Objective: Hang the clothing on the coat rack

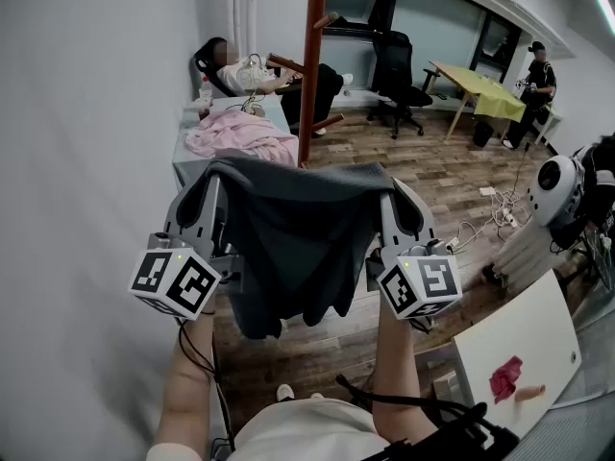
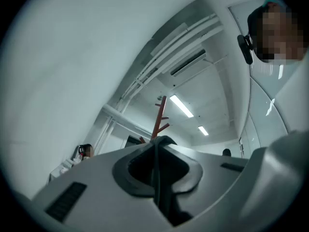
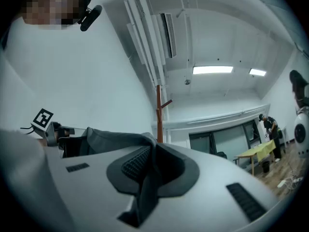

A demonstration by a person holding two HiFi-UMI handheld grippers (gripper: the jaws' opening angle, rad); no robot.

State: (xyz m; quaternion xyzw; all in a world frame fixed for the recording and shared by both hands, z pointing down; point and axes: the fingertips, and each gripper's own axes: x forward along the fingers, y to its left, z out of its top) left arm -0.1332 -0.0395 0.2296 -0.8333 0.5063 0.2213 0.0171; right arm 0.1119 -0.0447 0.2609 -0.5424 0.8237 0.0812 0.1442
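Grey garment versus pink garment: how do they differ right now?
The grey garment is dark, held up between the left gripper and right gripper, hanging spread. The pink garment is pale, lying bunched on the table, untouched. Both are off the coat rack.

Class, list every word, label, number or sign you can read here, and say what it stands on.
None readable in any view.
The cubes on the left gripper and right gripper bear only black-and-white square patterns, not letters.
The grey garment shows no print.
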